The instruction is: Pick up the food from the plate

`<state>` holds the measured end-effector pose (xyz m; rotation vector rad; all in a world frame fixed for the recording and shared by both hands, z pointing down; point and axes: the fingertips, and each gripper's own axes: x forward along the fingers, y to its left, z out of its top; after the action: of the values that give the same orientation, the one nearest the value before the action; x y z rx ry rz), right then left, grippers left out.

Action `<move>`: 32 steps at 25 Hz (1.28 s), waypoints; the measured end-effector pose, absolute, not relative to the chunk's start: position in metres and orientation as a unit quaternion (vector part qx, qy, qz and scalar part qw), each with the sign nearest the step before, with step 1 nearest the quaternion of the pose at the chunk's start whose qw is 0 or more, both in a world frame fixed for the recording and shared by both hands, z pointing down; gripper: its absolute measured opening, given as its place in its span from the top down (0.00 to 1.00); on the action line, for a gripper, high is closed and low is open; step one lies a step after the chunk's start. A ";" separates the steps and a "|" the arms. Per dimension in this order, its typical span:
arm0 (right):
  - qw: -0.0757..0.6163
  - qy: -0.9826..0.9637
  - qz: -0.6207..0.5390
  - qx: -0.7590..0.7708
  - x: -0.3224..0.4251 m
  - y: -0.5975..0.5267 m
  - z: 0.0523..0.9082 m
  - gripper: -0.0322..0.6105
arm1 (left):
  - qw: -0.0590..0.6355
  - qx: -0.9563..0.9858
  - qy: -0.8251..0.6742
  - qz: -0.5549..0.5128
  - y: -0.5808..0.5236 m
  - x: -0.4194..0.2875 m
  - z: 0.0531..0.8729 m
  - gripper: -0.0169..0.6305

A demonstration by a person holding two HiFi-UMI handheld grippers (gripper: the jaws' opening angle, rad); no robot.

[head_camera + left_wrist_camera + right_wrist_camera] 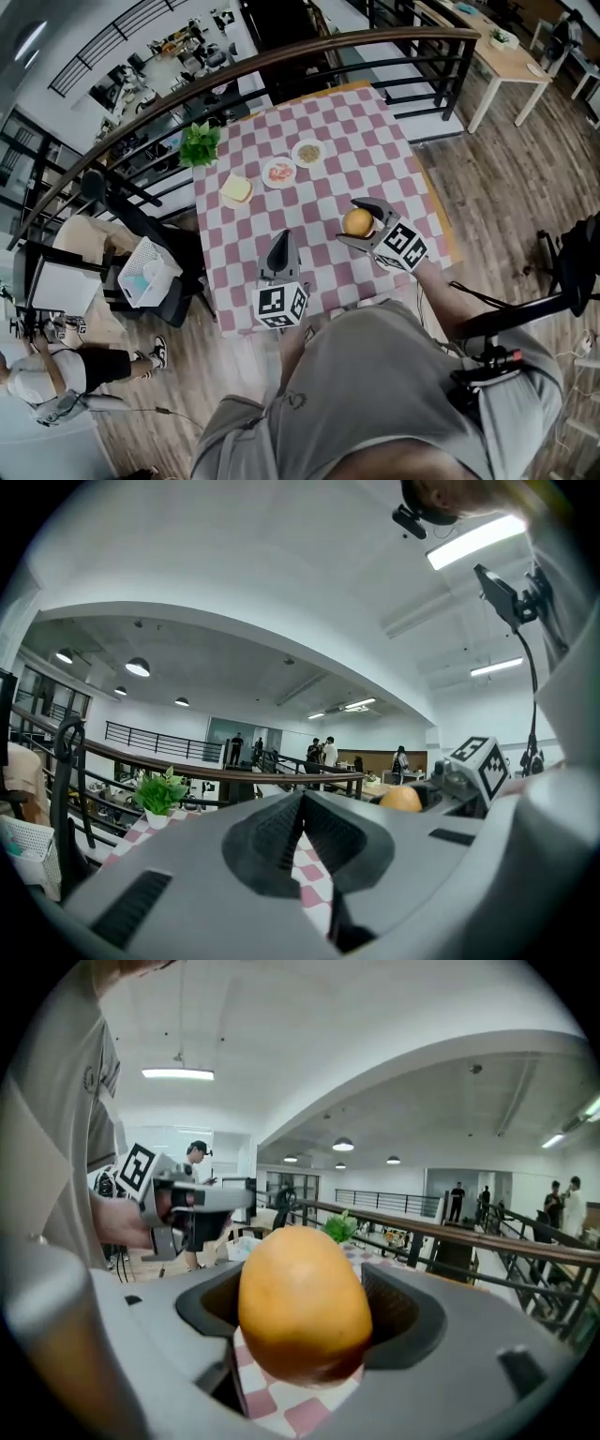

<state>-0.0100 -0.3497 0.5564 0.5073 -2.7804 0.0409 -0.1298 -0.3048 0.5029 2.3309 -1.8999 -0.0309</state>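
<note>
Right tool point(309, 1324) clamps the orange-yellow food point(302, 1297); left tool point(302, 829) is closed, empty.

Bright even light from ceiling strip lights point(473, 541), faint shadows, soft sheen on the orange food point(303, 1307), strong fisheye bending, black corners in gripper views, near foreground slightly blurred
</note>
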 end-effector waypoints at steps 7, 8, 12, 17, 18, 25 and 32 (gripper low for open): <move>0.089 -0.977 0.019 0.191 -0.012 -0.349 0.485 0.40 | 0.052 0.782 -0.621 -0.026 -0.304 -0.130 0.484 0.96; 0.080 -0.977 0.025 0.194 -0.011 -0.349 0.478 0.40 | 0.050 0.784 -0.618 -0.030 -0.303 -0.130 0.480 0.96; 0.031 -0.979 0.044 0.199 -0.009 -0.352 0.445 0.40 | 0.038 0.788 -0.613 -0.039 -0.301 -0.129 0.469 0.96; 0.039 -0.978 0.038 0.203 -0.014 -0.359 0.439 0.40 | 0.046 0.789 -0.611 -0.040 -0.302 -0.130 0.471 0.96; 0.037 -0.978 0.042 0.202 -0.016 -0.359 0.439 0.40 | 0.048 0.789 -0.611 -0.039 -0.302 -0.131 0.473 0.96; 0.030 -0.973 0.075 0.215 -0.021 -0.362 0.436 0.40 | 0.054 0.776 -0.626 -0.054 -0.307 -0.148 0.469 0.96; 0.034 -0.971 0.051 0.233 -0.023 -0.366 0.417 0.40 | 0.056 0.782 -0.618 -0.052 -0.309 -0.145 0.468 0.96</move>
<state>-0.0232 -0.3659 0.4170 0.7167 -2.9845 0.1571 -0.1447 -0.3091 0.4685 2.3741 -1.8750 -0.1589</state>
